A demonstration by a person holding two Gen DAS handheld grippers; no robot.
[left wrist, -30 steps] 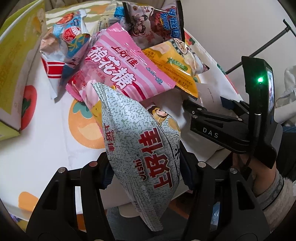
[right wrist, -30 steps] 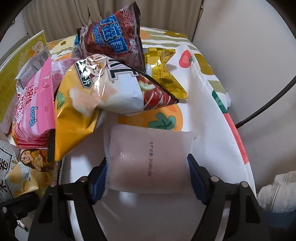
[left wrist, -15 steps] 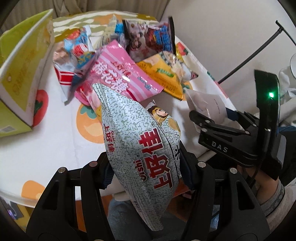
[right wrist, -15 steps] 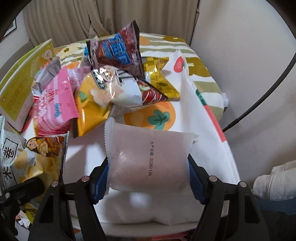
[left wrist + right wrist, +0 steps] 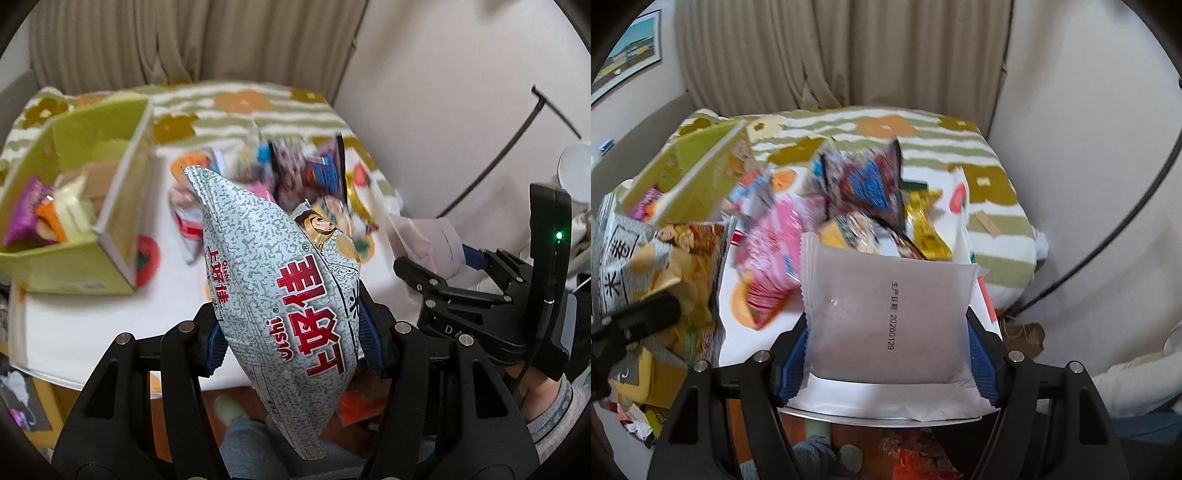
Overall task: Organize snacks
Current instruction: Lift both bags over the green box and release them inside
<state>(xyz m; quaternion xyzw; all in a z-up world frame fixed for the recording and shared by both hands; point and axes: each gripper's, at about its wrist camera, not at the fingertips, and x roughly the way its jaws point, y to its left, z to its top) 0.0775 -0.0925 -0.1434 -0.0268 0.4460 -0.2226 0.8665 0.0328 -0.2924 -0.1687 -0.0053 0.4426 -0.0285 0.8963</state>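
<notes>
While each claw grips one packet, left claw (image 5: pixel 291 332) clamps the speckled bag (image 5: pixel 273 288), right claw (image 5: pixel 886 350) the pale pouch (image 5: pixel 886 314).

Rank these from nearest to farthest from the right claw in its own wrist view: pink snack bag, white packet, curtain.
1. White packet, clamped in the right claw.
2. Pink snack bag, on the table, left of the packet.
3. Curtain, behind the table.

Snack pile (image 5: pixel 849 206) right of box (image 5: pixel 701 173) on table (image 5: pixel 997 192).
</notes>
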